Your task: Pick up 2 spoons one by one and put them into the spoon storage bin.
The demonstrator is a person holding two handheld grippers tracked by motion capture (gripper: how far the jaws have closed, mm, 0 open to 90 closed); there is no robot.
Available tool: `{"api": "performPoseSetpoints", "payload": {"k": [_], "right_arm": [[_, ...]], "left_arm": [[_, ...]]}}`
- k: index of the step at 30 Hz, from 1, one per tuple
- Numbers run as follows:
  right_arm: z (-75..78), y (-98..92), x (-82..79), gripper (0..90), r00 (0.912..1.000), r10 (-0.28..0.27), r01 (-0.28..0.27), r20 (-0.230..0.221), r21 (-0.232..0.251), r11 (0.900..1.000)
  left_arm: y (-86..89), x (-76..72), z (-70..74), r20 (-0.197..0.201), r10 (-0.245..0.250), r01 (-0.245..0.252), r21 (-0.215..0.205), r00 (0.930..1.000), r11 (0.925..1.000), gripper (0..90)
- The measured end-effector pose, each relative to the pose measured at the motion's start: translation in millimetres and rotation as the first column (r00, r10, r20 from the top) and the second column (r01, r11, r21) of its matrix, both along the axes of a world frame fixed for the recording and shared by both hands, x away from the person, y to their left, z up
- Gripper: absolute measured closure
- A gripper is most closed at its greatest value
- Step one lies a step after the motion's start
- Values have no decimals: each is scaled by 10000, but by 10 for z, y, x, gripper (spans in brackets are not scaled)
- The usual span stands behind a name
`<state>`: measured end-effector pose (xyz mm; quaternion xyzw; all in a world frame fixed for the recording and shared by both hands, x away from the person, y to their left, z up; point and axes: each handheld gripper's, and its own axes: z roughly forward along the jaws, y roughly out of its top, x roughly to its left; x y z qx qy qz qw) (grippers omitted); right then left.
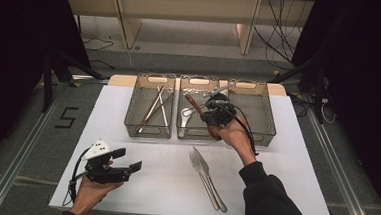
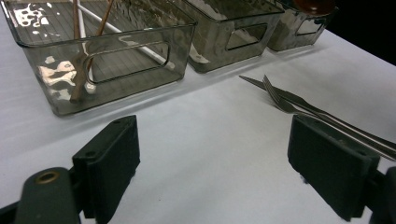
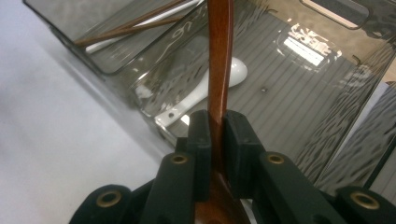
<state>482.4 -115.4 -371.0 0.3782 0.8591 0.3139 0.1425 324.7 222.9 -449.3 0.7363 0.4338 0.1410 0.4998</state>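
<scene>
My right gripper (image 1: 204, 109) hangs over the middle bin (image 1: 191, 136), shut on a brown wooden spoon (image 1: 192, 104). In the right gripper view the black pads (image 3: 201, 135) pinch the spoon (image 3: 219, 56), whose handle points away over the bin. A white spoon (image 3: 224, 77) lies on that bin's floor (image 1: 185, 118). On the white table top (image 1: 148, 185), at the front left, my left gripper (image 1: 127, 160) rests in the person's hand, open (image 2: 215, 154) with nothing between its jaws.
Three clear grey bins stand in a row at the back. The left bin (image 1: 147, 134) holds chopsticks (image 1: 153, 108). The right bin (image 1: 263, 117) has nothing visible in it. A fork (image 1: 197, 163) and a knife (image 1: 209, 176) lie side by side at the front centre.
</scene>
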Motion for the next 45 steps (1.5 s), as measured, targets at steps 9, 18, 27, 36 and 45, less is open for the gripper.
{"api": "performPoseSetpoints", "payload": {"k": [9, 18, 27, 36, 45], "right_arm": [[-20, -14, 203, 821, 9990, -418, 420, -126, 153, 9990], [-54, 11, 406, 820, 9966, -783, 789, -236, 225, 9966], [-127, 36, 535, 818, 9928, -1147, 1153, -337, 173, 9932], [-183, 34, 582, 717, 9908, -1263, 1286, -485, 475, 9906], [-88, -28, 447, 560, 9943, -975, 1010, -421, 917, 9906]], "left_arm": [[16, 9, -3, 16, 56, -56, -2, 10000, 10000, 164], [8, 10, -7, 17, 32, -32, 4, 10000, 10000, 164], [9, 11, -9, 32, 49, -49, -33, 10000, 10000, 164], [7, 10, -9, 37, 29, -29, -34, 10000, 10000, 164], [12, 5, -7, 21, 46, -46, -23, 10000, 10000, 164]]}}
